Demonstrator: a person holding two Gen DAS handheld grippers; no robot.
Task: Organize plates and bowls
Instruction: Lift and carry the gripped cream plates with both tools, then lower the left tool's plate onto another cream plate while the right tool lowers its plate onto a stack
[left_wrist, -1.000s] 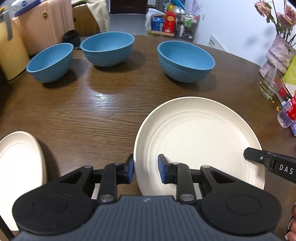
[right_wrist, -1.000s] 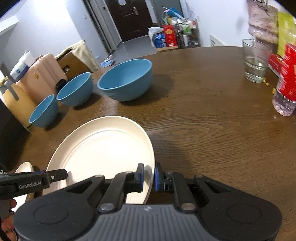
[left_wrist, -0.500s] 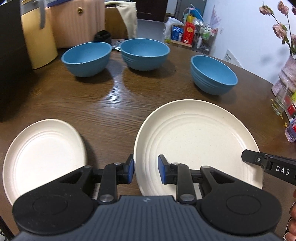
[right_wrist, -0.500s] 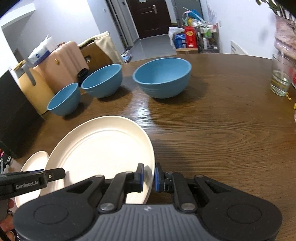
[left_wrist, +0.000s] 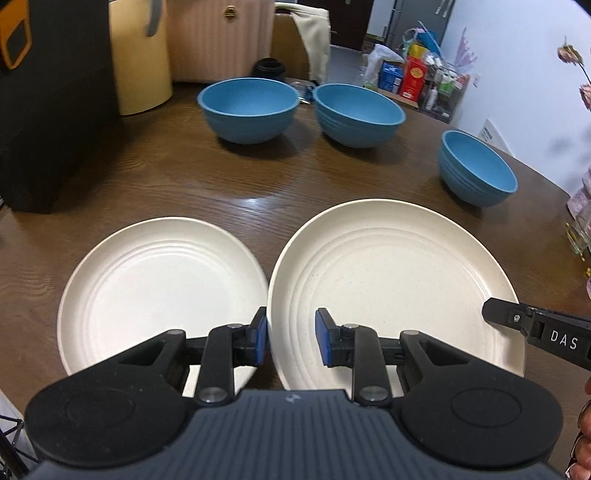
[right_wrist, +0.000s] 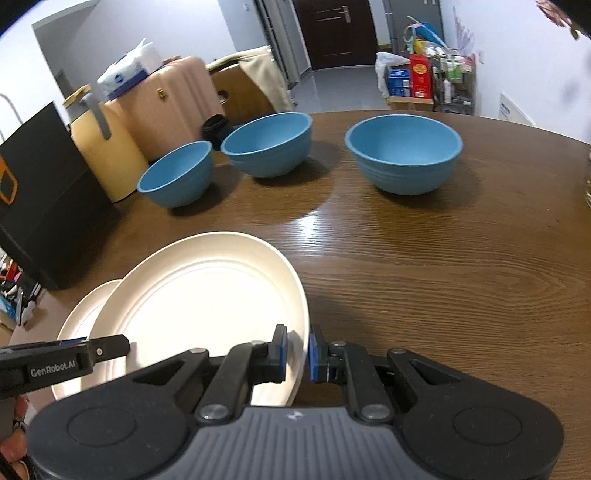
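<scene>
Nearest in the left wrist view, the left tool grips the near-left rim of the larger cream plate, one blue pad under the edge and one over it. In the right wrist view the right tool is clamped tight on the same plate's opposite rim, its pads nearly meeting across the thin edge. Its black tip shows at about 4 o'clock on the plate in the left view.

A second ago only a sliver of the smaller cream plate showed at the left edge. Now it lies fully in view on the bench at 9 o'clock of the carried plate, and the two rims overlap in both views. The pair of tools has carried the larger plate sideways, slightly raised, to that neighbour. Stacking looks to be the step in hand, and the plate seems not yet centred over its target.

Farther off, three blue bowls stand apart. The left bowl and middle bowl are close together at 12 o'clock. The right bowl sits alone at 2 o'clock. They are still unsorted.
</scene>
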